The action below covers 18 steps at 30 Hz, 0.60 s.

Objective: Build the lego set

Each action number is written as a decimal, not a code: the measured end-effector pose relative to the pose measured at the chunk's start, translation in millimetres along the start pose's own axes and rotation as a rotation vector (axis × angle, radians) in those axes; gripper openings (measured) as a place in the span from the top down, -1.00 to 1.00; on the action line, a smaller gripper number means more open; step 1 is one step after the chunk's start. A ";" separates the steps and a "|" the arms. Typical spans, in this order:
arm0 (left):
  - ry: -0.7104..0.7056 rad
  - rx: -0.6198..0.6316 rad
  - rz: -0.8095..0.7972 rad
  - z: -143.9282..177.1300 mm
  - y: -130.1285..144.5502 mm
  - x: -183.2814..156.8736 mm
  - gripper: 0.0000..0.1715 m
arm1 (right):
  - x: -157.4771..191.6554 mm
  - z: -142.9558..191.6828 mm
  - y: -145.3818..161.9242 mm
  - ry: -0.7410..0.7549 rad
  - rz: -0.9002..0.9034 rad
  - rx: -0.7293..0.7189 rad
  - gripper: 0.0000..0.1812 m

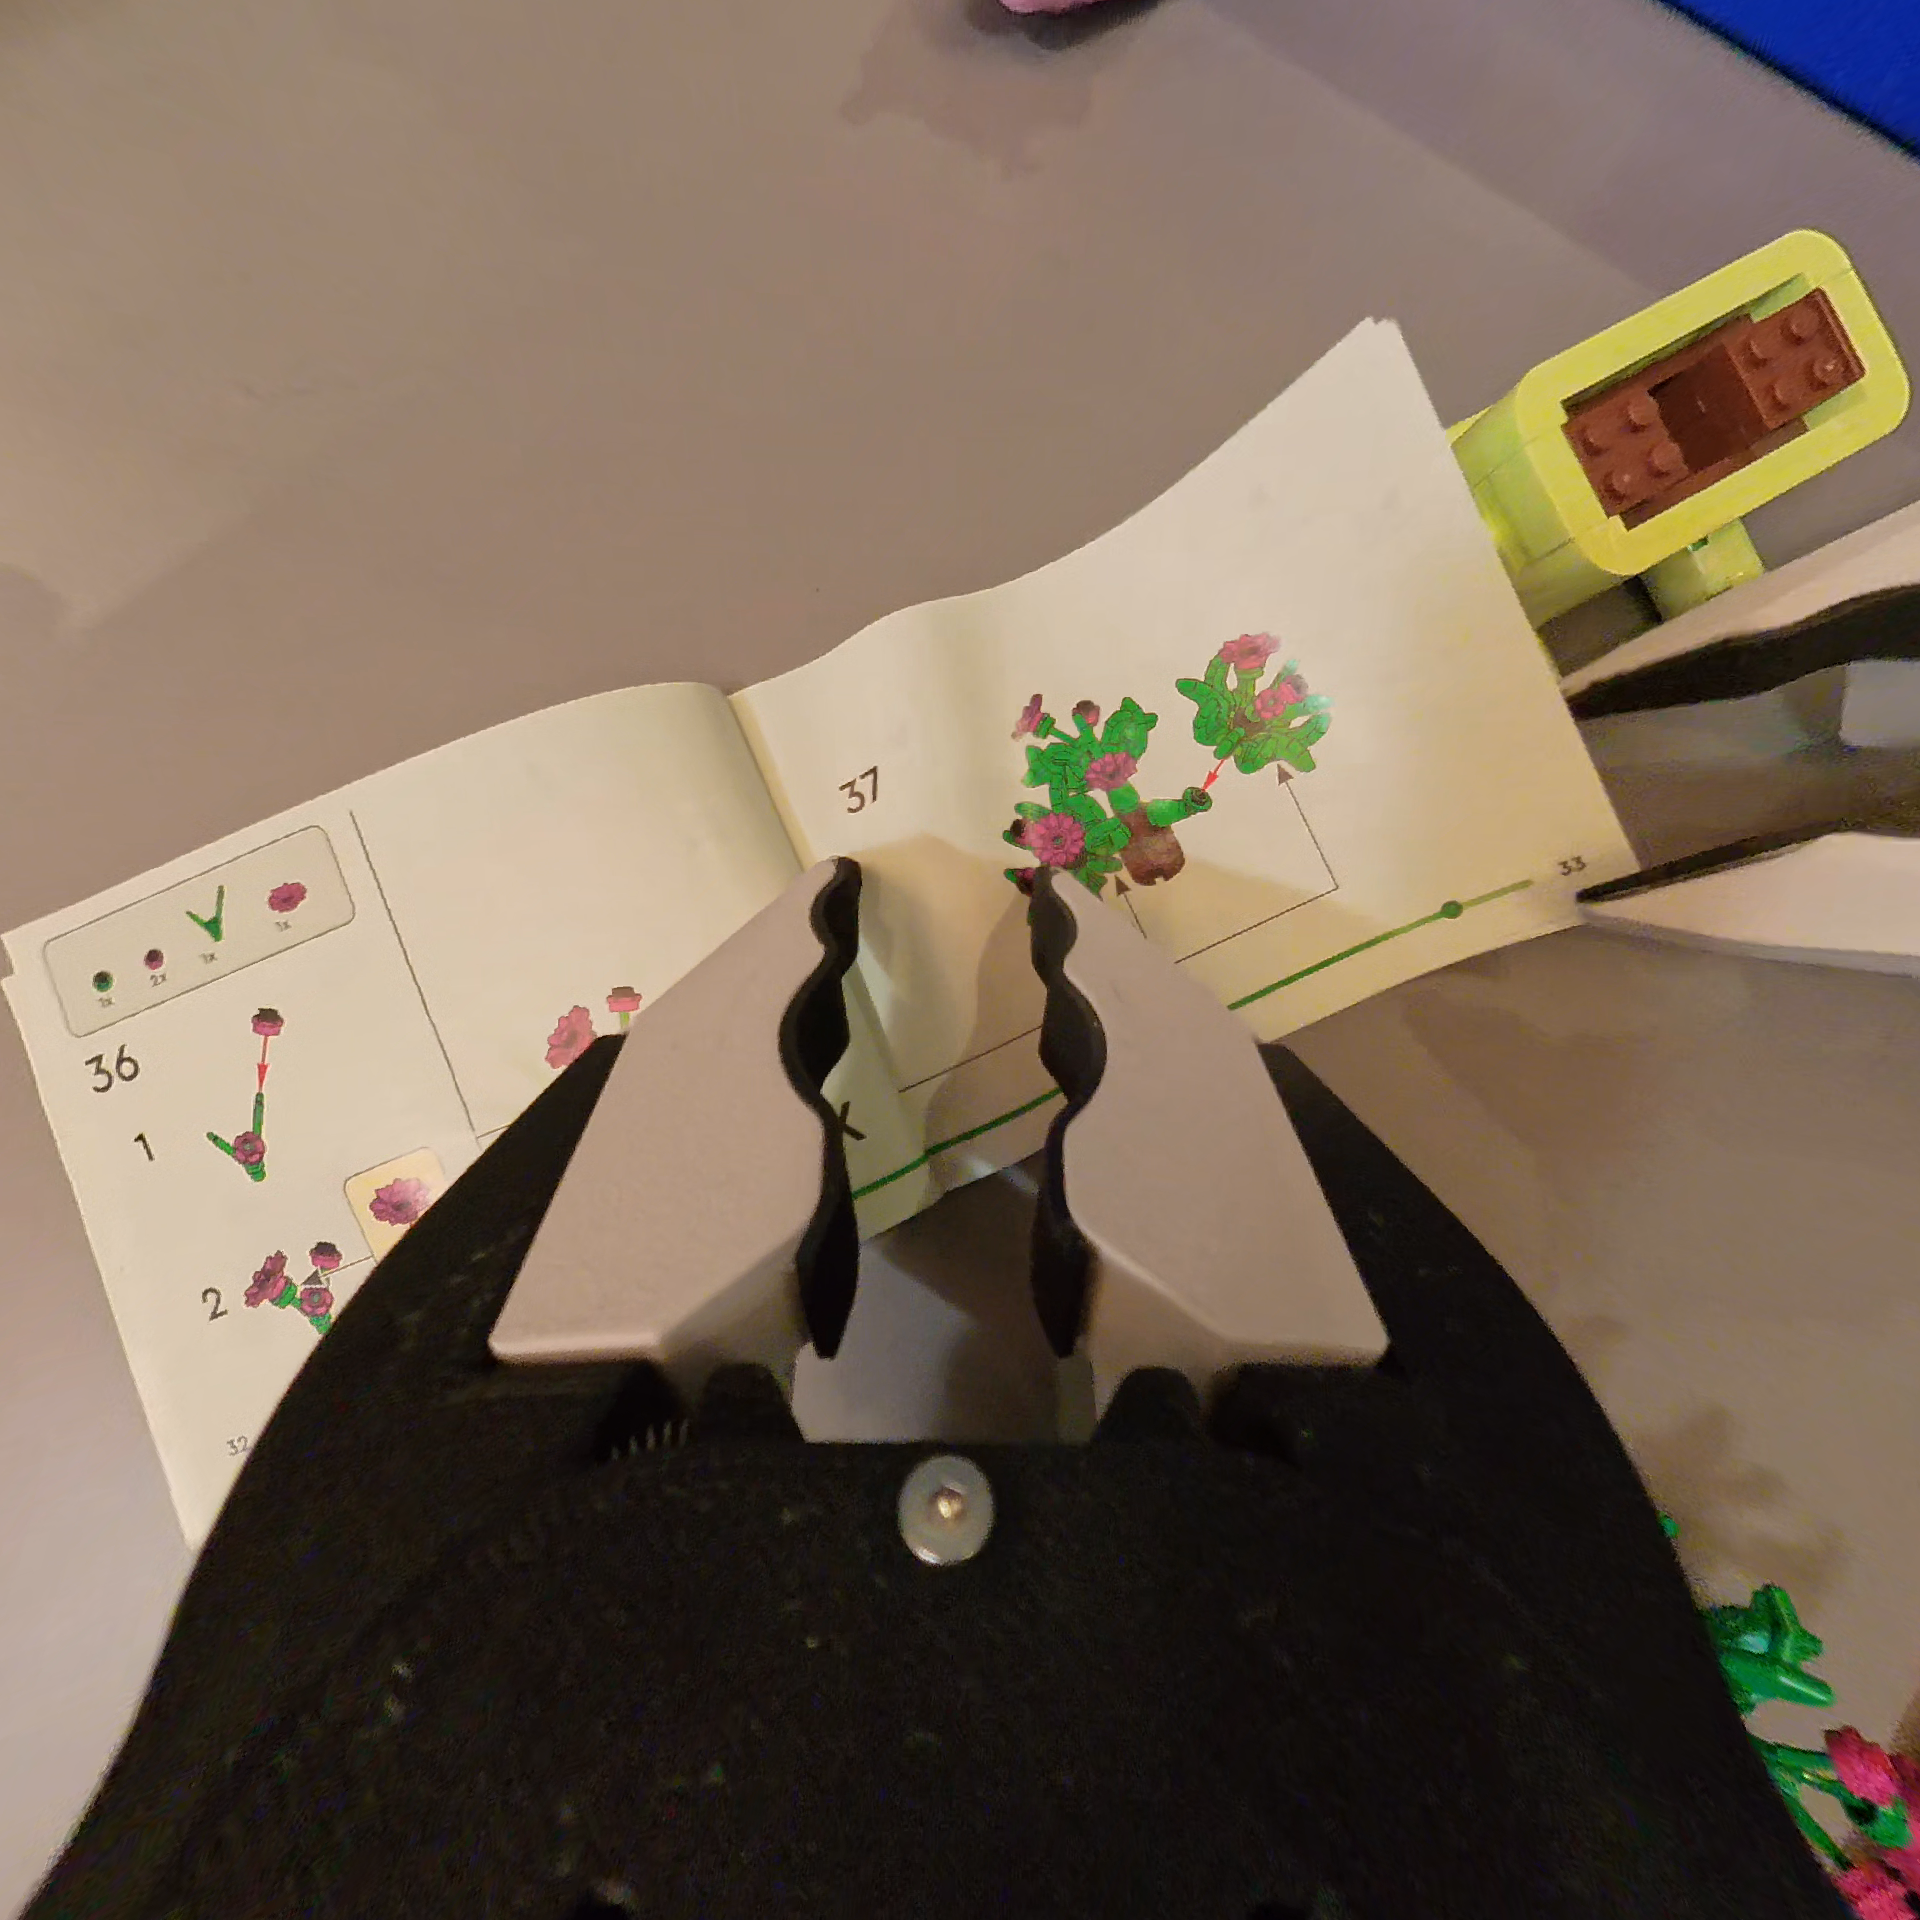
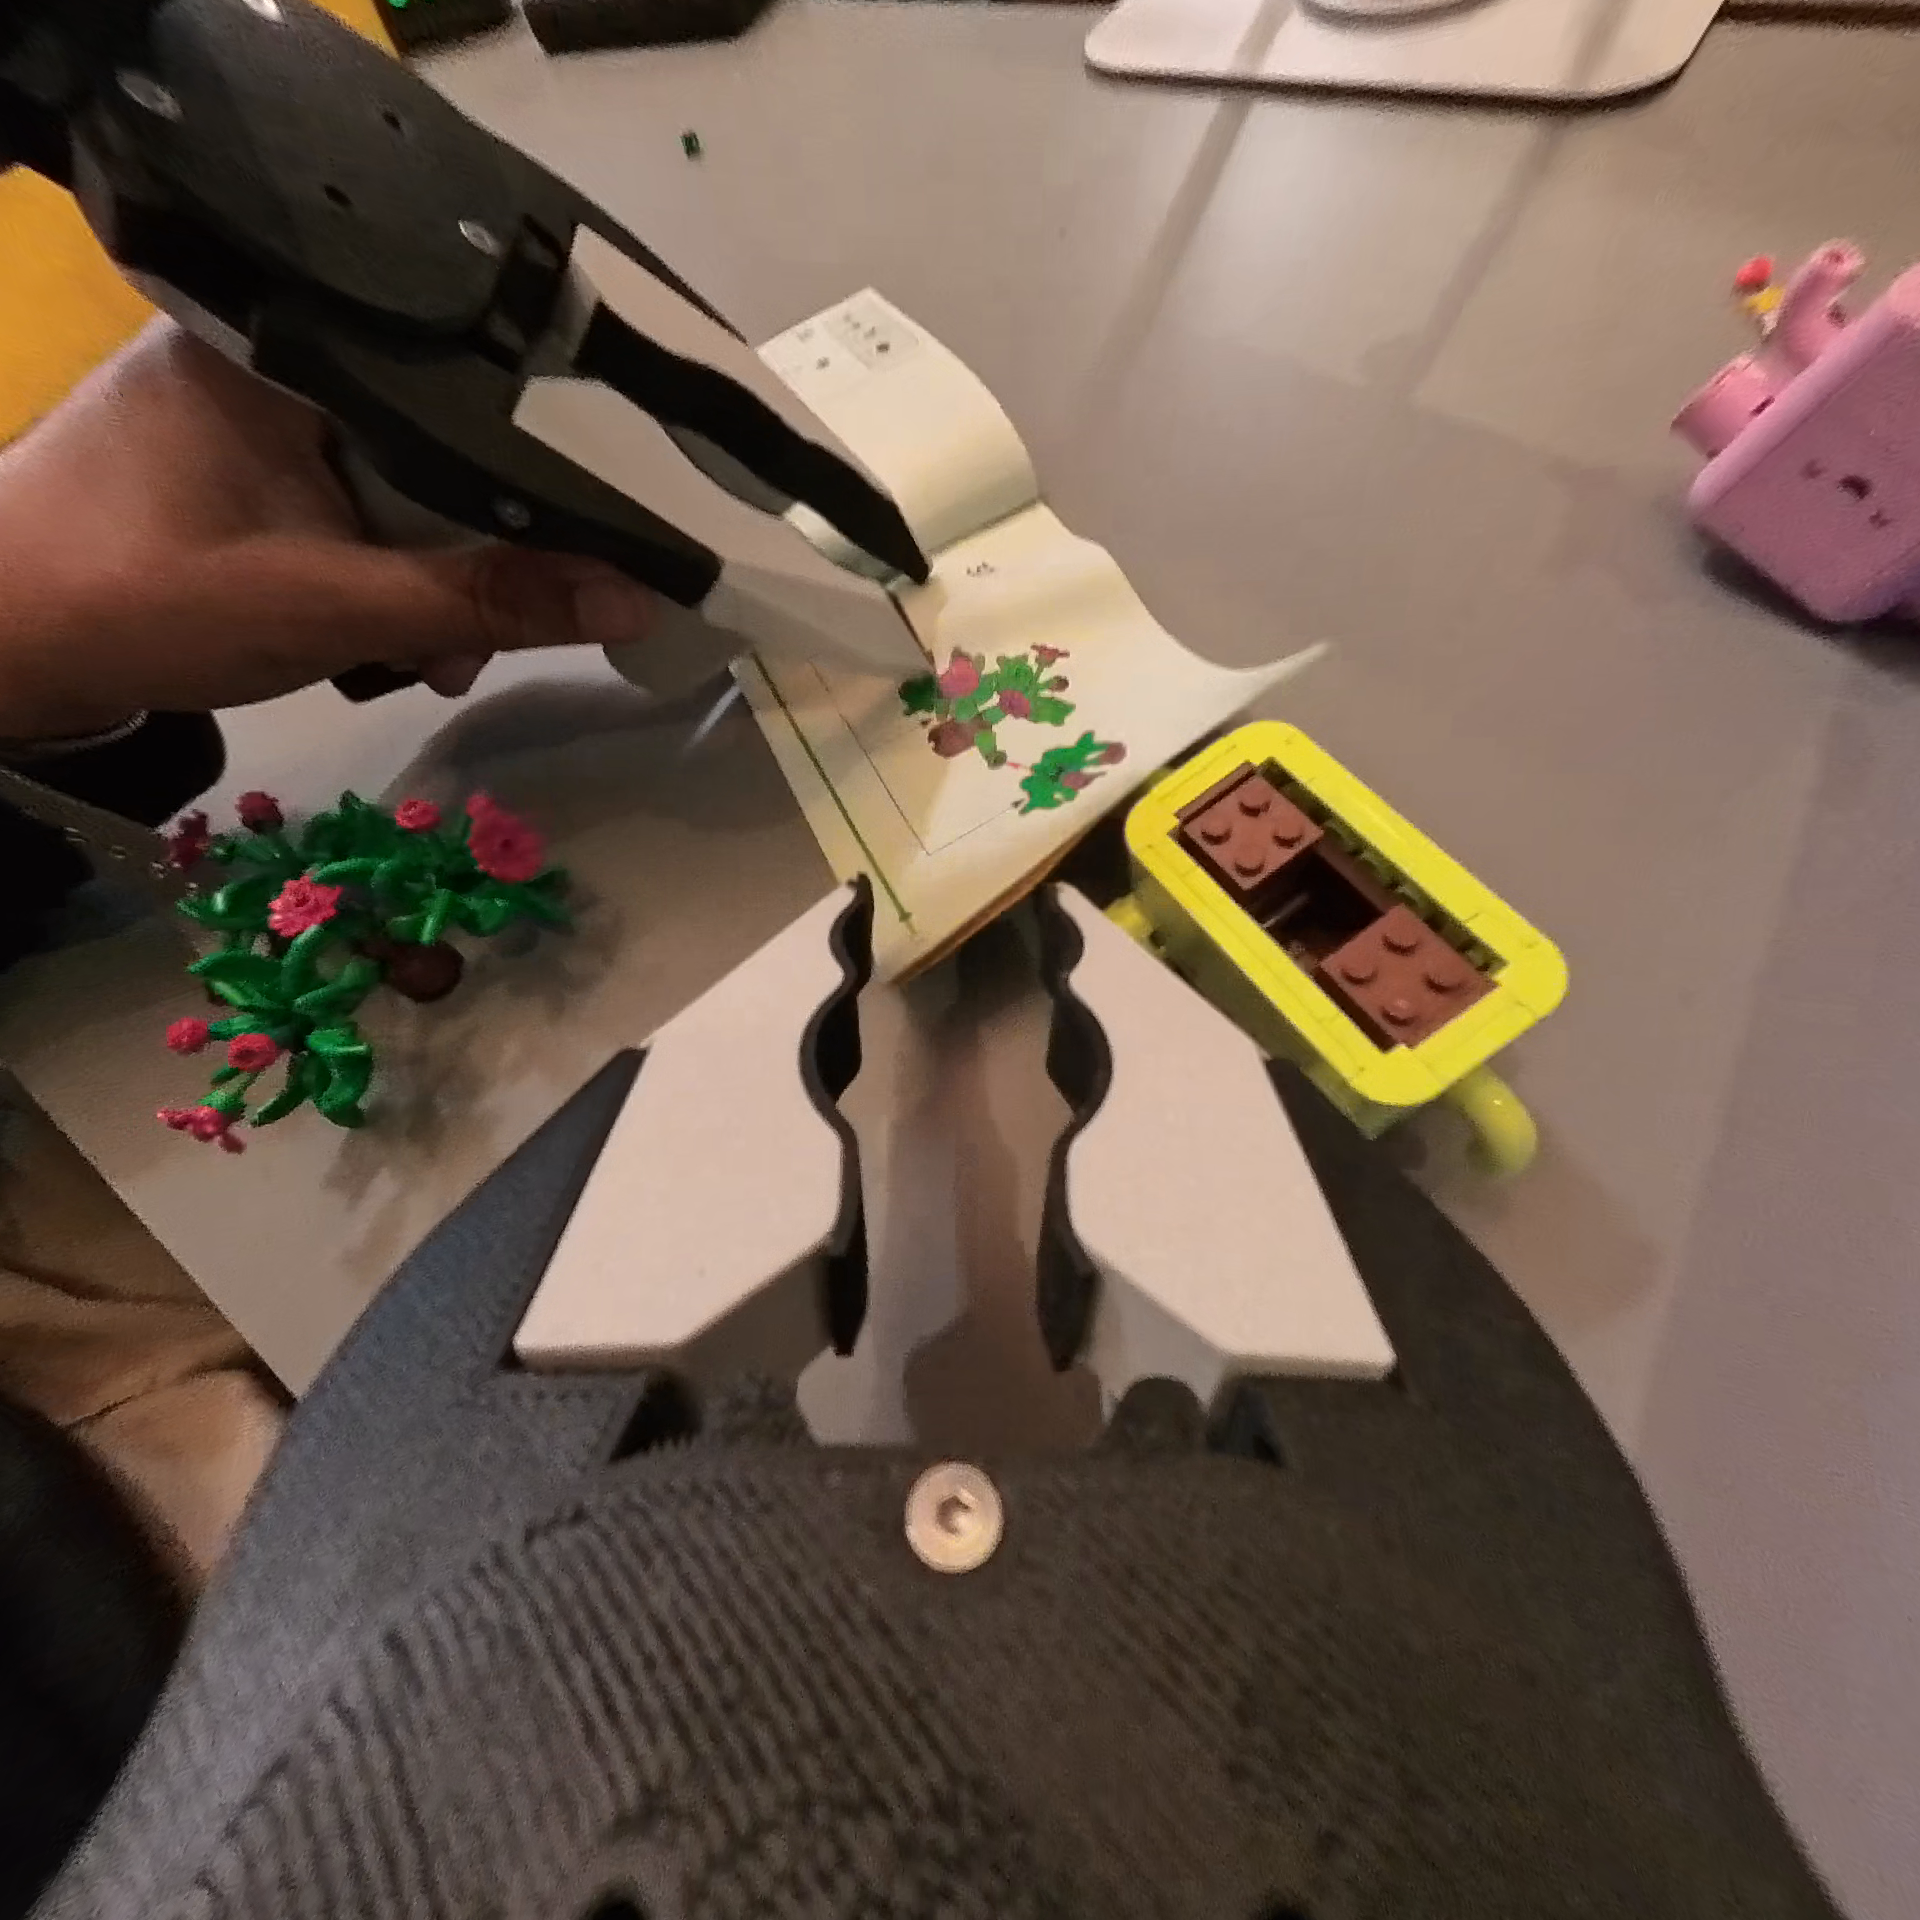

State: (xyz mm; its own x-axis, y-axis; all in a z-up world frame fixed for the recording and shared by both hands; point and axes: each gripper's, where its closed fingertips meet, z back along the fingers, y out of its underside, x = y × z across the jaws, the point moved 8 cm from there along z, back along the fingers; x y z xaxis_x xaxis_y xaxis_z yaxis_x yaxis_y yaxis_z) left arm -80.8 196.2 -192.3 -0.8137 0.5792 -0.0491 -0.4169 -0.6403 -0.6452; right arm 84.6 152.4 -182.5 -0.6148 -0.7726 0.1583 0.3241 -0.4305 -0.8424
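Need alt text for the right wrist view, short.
The open right tool reaches toward the edge of an open paper instruction booklet beside a yellow-green brick planter. The left tool touches the page; a green-and-pink brick flower plant lies left.

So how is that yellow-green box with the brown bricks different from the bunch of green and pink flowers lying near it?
The yellow-green planter is a blocky, rounded-corner box; the flower cluster is a loose spray of thin stems, leaves and pink blooms. The planter stands upright, open at the top with brown studded bricks inside; the flowers lie on their side on the table. The planter sits beside the instruction booklet; the flowers lie apart. Both look like built Lego pieces.
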 end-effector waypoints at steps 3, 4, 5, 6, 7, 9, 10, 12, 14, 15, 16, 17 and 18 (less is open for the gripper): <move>0.015 -0.012 0.010 -0.1 -0.3 1.9 0.95 | 1.9 -5.0 2.4 0.010 0.022 0.051 0.71; 0.016 -0.017 0.010 0.1 -0.1 2.7 1.00 | 2.2 -6.5 3.5 0.023 0.027 0.068 0.71; 0.007 -0.017 0.009 0.7 0.3 4.1 1.00 | 2.4 -8.0 4.9 0.029 0.031 0.089 0.73; -0.006 -0.012 0.007 2.1 0.7 5.9 1.00 | 2.8 -9.5 5.9 0.029 0.034 0.106 0.78; -0.016 -0.011 0.005 4.1 1.2 7.6 1.00 | 3.2 -10.2 6.3 0.028 0.037 0.114 0.85; -0.012 -0.029 0.014 9.6 1.5 10.0 1.00 | 3.8 -9.5 6.0 0.027 0.043 0.108 0.93; -0.003 -0.042 0.024 13.0 1.8 10.8 1.00 | 3.7 -8.8 5.6 0.029 0.042 0.102 0.97; 0.005 -0.060 0.042 20.1 3.2 13.4 1.00 | 3.0 -8.2 5.4 0.027 0.033 0.097 1.00; 0.013 -0.068 0.057 26.4 5.5 15.5 1.00 | 2.3 -8.7 5.7 0.022 0.023 0.103 1.00; 0.023 -0.075 0.066 29.2 6.2 15.5 1.00 | 2.0 -9.1 6.0 0.022 0.021 0.107 1.00; 0.040 -0.091 0.073 32.1 6.3 14.4 1.00 | 2.0 -9.5 6.1 0.023 0.022 0.111 1.00; 0.071 -0.114 0.079 34.8 5.9 11.5 1.00 | 2.1 -9.7 6.2 0.025 0.023 0.113 1.00; 0.108 -0.145 0.085 37.2 4.6 7.3 0.83 | 2.2 -9.6 6.2 0.028 0.025 0.112 1.00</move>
State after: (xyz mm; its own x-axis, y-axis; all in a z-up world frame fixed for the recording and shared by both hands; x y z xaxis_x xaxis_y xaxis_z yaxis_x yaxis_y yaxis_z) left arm -103.7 178.7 -167.2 -0.7919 0.5820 -0.1847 -0.2796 -0.6145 -0.7377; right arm 78.4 152.5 -192.3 -0.6246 -0.7713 0.1222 0.4172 -0.4618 -0.7827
